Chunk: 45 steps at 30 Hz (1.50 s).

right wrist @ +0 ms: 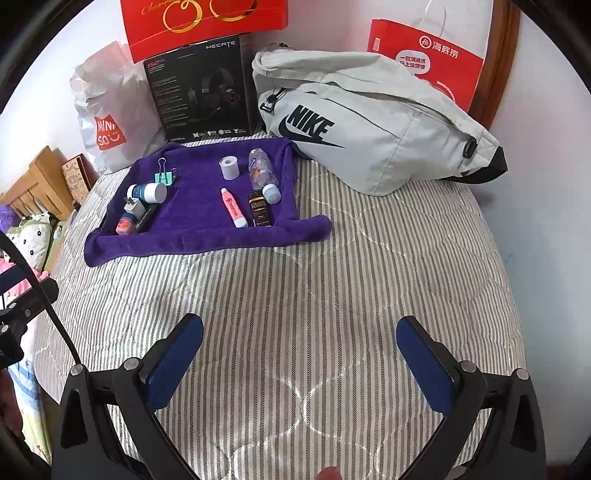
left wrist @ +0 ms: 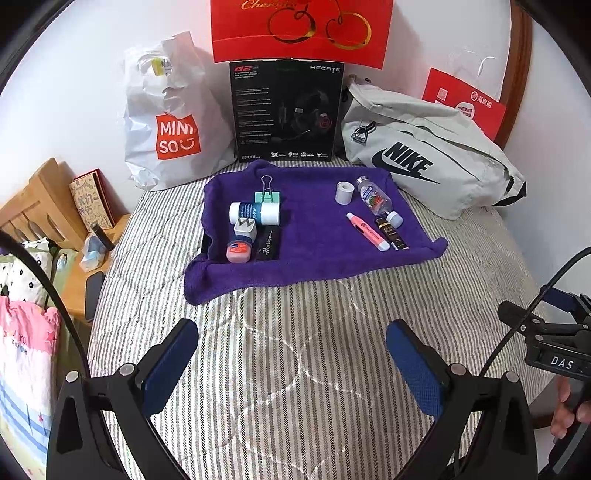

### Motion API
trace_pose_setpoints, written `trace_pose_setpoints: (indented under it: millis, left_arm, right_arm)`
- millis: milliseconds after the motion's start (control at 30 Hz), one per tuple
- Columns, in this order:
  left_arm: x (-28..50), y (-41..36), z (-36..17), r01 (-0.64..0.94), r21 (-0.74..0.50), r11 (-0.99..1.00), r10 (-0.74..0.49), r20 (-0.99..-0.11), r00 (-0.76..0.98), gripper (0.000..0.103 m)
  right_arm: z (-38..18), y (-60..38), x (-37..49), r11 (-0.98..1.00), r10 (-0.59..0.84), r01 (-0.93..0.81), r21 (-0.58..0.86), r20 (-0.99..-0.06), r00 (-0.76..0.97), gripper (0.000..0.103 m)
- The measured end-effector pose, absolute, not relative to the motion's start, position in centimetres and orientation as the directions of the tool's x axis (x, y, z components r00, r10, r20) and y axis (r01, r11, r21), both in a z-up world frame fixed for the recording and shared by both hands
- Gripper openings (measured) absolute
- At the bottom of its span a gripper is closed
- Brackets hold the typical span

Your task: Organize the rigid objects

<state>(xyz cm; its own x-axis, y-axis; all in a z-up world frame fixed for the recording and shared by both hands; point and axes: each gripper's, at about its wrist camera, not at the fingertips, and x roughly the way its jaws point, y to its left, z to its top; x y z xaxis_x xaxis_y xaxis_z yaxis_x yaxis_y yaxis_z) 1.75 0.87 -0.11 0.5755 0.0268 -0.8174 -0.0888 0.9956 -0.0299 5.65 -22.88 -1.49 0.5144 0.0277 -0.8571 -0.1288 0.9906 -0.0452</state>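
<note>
1. The left gripper (left wrist: 291, 365) hangs over the striped bed cover (left wrist: 295, 369), its two blue fingers wide apart with nothing between them
2. The right gripper (right wrist: 299, 365) hangs over the same cover, its fingers also wide apart and holding nothing
3. A purple towel (left wrist: 314, 266) lies flat on the bed, well ahead of both grippers
4. On the towel's left side sits a small heap: a little pink jar (left wrist: 238, 253), a white plug (left wrist: 245, 230), a flat black thing (left wrist: 269, 243), a white and blue bottle (left wrist: 255, 213) on its side, and a green clip (left wrist: 266, 195) at the back
5. On the right side lie a pink pen (left wrist: 367, 230), a dark little box (left wrist: 391, 232) just beside it, a clear bottle (left wrist: 373, 197) on its side, and a white roll (left wrist: 344, 192) standing up
6. Behind the towel, by the wall, stand a white shop bag (left wrist: 166, 122), a black headphone box (left wrist: 286, 110), and a grey Nike bag (left wrist: 424, 155)
7. A red paper bag (left wrist: 301, 29) leans behind the black box
</note>
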Motion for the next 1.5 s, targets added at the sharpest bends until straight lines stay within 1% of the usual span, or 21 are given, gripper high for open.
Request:
trace_pose_setpoints:
  millis: [567, 1500]
  left_arm:
    - [0.9, 1.0, 0.0, -0.096, -0.019, 0.995, 0.04, -0.818, 0.574, 0.103]
    - [0.5, 1.2, -0.1, -0.096, -0.015, 0.995, 0.043, -0.821, 0.57, 0.103]
  right_arm:
    - [-0.5, -23.1, 4.5, 0.991, 0.026, -0.127, -0.049, -0.847, 0.532, 0.103]
    - [-0.6, -21.7, 4.0, 0.986, 0.024, -0.153, -0.066, -0.851, 0.525, 0.103]
